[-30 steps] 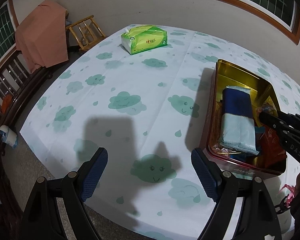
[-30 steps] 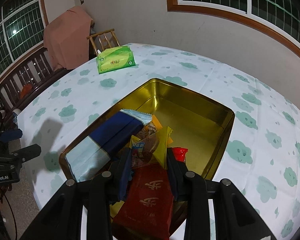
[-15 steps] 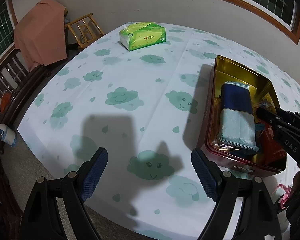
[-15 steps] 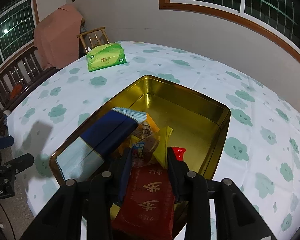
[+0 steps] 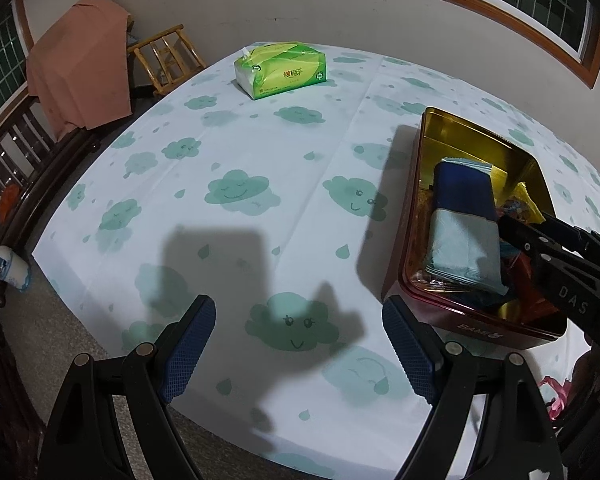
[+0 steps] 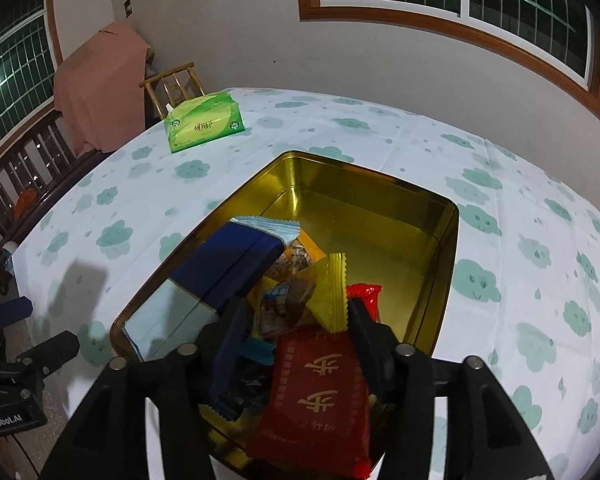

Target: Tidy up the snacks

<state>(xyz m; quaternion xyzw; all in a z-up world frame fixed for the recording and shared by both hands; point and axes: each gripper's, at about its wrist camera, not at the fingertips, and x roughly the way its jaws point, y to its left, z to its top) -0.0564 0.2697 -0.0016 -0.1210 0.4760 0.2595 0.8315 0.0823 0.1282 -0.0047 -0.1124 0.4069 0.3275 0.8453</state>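
Snacks (image 6: 300, 300) heaped in gold tin (image 6: 380, 216), near end.

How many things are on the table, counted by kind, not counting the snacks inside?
Tissue pack: 1
Tin box holding snacks: 1
Total: 2

Snack packets (image 6: 312, 384) lie in the tin (image 6: 444, 264) at the surface's (image 5: 260, 152) right — tissue pack (image 5: 282, 70) far left, well apart.
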